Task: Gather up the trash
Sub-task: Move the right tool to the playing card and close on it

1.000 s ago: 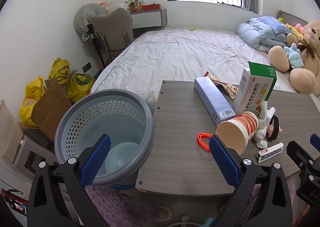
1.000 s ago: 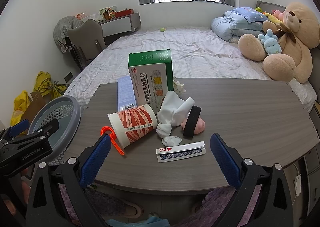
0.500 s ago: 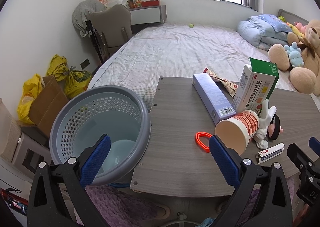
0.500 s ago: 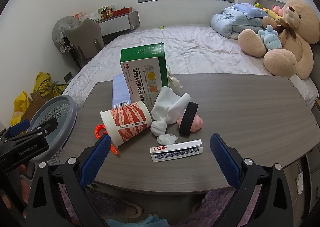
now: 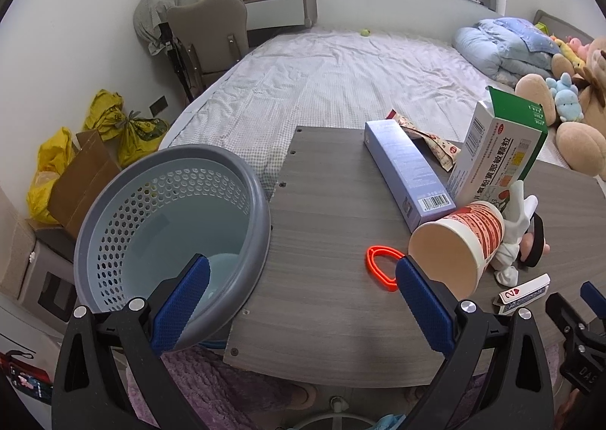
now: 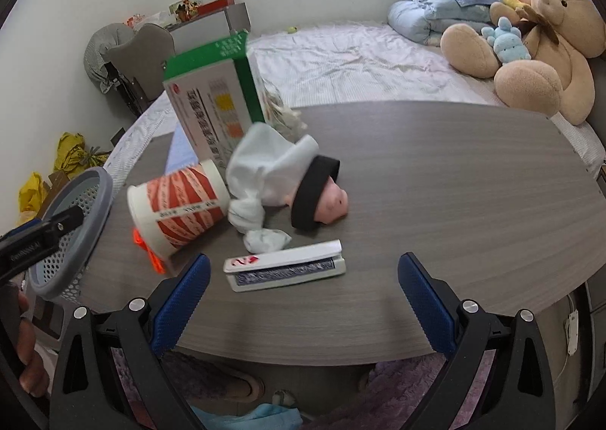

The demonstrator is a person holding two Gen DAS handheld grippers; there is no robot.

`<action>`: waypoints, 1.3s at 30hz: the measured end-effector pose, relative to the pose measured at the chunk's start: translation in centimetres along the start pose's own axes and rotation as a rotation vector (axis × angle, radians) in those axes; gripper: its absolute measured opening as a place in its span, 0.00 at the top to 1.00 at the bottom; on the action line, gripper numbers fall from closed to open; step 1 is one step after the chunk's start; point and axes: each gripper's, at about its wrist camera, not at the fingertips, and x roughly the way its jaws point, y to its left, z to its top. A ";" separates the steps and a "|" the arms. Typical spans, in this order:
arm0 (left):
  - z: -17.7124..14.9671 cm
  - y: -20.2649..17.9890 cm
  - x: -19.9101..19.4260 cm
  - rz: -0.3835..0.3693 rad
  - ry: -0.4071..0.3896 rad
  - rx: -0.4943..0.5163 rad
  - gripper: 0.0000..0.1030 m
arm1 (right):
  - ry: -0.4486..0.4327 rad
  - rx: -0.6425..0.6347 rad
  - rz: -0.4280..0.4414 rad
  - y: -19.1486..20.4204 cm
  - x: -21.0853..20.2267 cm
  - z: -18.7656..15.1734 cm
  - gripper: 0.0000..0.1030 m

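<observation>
The red-and-white paper cup (image 6: 178, 212) lies tipped on its side on the grey wood-grain table (image 6: 454, 210), its open mouth towards the near edge; being round, it could be rolled away or knocked off that edge if only one finger meets it; the white cloth doll with a black band (image 6: 288, 180) touches its base and might be dragged along. The cup lies ahead of the right gripper (image 6: 303, 286), beyond the left finger and outside the gap, with the playing-card box (image 6: 285, 270) directly between the spread jaws; nothing is held. The left gripper (image 5: 299, 301) is likewise spread wide and empty, the cup just beyond its right finger, the grey perforated plastic basket (image 5: 113, 218) behind its left.
</observation>
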 end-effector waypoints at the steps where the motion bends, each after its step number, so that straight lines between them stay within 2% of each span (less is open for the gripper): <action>1: -0.1 -0.1 0.2 -0.003 0.001 0.001 0.06 | 0.010 0.000 0.001 -0.1 0.4 -0.1 0.08; 5: -0.4 -0.6 0.4 -0.018 -0.015 0.007 0.06 | 0.055 0.000 0.033 -0.4 2.1 -0.8 0.08; 14: -0.6 -0.8 0.9 -0.019 -0.011 0.009 0.06 | 0.090 -0.047 0.050 0.2 4.4 -0.5 0.08; 24: -0.6 -1.2 0.8 -0.010 -0.012 0.026 0.06 | 0.074 -0.104 0.004 1.6 5.6 -0.1 0.08; 31: -0.6 -1.5 0.7 -0.013 -0.013 0.037 0.06 | 0.080 -0.085 0.020 1.9 5.4 -0.2 0.08; 39: -0.6 -1.7 0.6 -0.014 -0.012 0.047 0.06 | 0.069 -0.060 -0.056 2.9 5.5 -0.5 0.08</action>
